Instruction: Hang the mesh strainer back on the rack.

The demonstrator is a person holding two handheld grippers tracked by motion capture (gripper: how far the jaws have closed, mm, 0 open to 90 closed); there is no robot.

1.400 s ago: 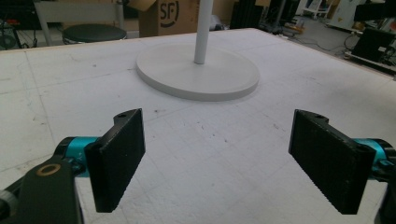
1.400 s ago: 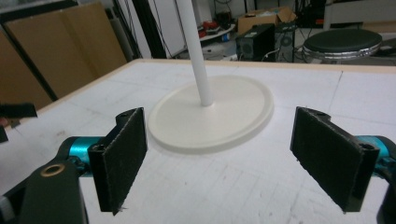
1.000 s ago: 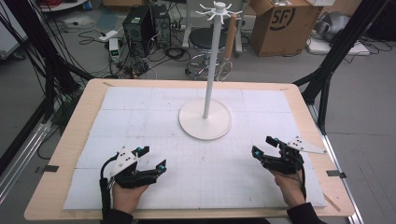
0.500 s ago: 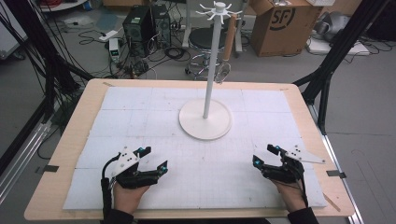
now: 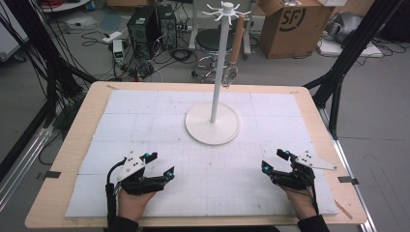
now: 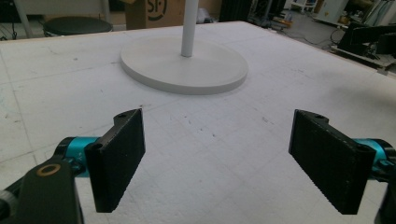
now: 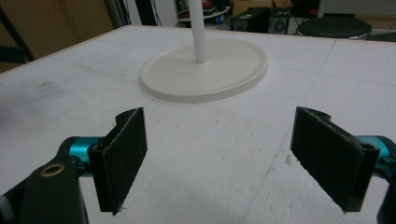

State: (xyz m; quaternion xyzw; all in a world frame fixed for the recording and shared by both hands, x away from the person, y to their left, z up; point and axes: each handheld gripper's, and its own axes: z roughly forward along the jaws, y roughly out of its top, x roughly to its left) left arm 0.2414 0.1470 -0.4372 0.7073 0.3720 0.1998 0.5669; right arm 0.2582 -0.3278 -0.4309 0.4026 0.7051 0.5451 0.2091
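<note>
White stand sits mid-desk, a utensil hanging off its top | left claw and right claw spread, empty | risk: your reach clips the pole and tips it.

The mat covering the table is looking like white foam, matt and grainy, with faint scuffs. The table's rim is showing pale, smooth wood. The stand is looking like smooth matt white plastic. Both grippers' pads are showing black, finely textured rubber, on glossy teal metal-looking fittings.
</note>
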